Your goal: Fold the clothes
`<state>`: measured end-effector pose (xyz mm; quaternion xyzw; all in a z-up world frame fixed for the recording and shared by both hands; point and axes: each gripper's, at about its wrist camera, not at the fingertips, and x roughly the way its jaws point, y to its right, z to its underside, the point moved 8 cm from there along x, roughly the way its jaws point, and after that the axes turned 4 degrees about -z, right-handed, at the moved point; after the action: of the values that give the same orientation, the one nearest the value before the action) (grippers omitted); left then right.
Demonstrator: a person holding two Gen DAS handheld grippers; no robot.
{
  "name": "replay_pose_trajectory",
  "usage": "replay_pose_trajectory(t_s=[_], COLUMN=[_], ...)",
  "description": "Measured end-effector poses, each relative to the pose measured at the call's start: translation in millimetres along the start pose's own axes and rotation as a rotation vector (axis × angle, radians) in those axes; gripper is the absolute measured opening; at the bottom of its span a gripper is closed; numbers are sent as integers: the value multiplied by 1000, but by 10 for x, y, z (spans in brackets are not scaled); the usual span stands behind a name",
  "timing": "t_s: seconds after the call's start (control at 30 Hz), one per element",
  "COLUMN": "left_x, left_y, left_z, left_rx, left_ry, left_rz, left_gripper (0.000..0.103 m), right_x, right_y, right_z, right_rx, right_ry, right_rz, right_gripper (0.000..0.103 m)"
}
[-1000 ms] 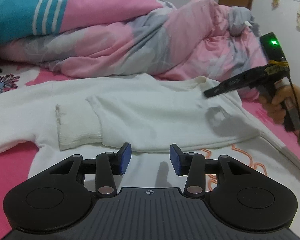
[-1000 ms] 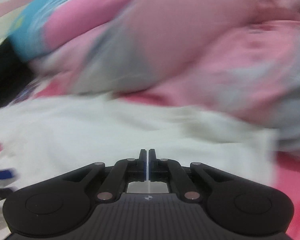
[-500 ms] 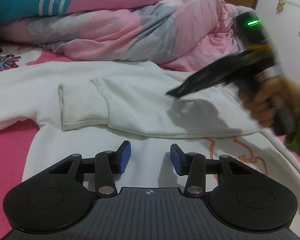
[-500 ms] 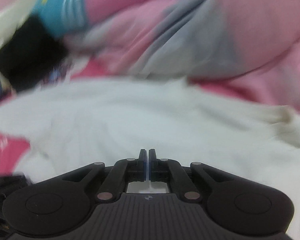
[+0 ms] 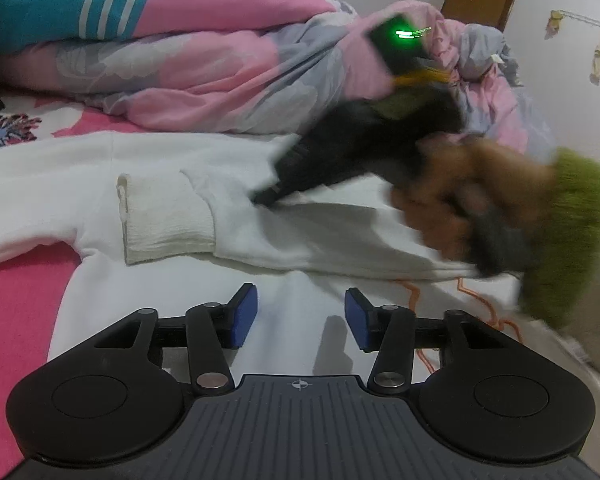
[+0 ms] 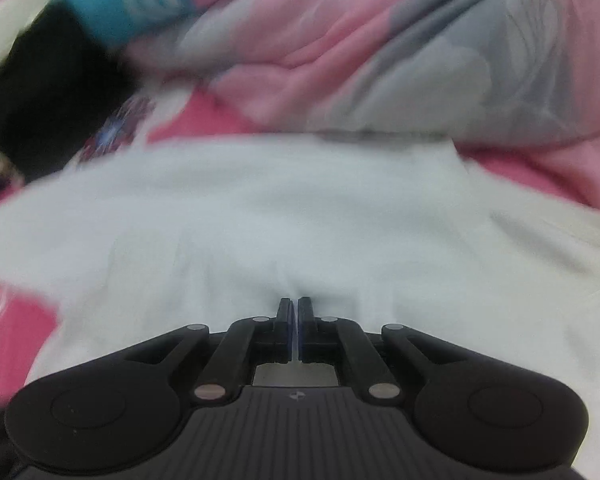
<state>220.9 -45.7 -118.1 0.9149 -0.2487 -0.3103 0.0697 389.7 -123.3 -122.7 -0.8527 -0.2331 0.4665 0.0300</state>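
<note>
Swept in low over the white sweatshirt (image 5: 340, 232) on the bed within a second: right gripper (image 6: 294, 308), blurred, jaws pressed together with nothing visibly pinched. Held wide apart just above the near hem: left gripper (image 5: 300, 316). Sleeve (image 5: 168, 216) already laid across the chest; likely smoothing or reaching for another fold.

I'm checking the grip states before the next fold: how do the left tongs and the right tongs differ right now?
The left tongs stand open, blue pads apart, while the right tongs are shut with only a slit between them. The left tongs hover over the white sweatshirt holding nothing; whether the right tongs pinch its cloth cannot be told. The left view is sharp, the right view blurred. Both point across the same sweatshirt.
</note>
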Motion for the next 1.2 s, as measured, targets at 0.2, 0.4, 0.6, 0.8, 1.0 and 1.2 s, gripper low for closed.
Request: replay_pose_trajectory(t_s=[0.2, 0.4, 0.6, 0.8, 1.0, 1.2], left_x=[-63, 148, 358, 342, 344, 339], left_y=[-30, -52, -116, -108, -110, -121], left_z=[-106, -312, -176, -157, -155, -162], left_rx=[-24, -27, -32, -18, -11, -20], left_ry=[57, 107, -25, -23, -22, -18], left_rz=[36, 31, -11, -19, -23, -16], left_gripper=[50, 54, 53, 53, 53, 53], right_x=[-486, -978, -958, -923, -743, -858], right_y=[162, 455, 644, 746, 841, 1221], right_z=[-115, 146, 162, 63, 188, -47], right_rx=[83, 78, 89, 105, 99, 191], right_ry=[117, 134, 104, 91, -10, 154], right_rz=[50, 135, 179, 192, 193, 263], right_gripper=[2, 2, 0, 0, 1, 2])
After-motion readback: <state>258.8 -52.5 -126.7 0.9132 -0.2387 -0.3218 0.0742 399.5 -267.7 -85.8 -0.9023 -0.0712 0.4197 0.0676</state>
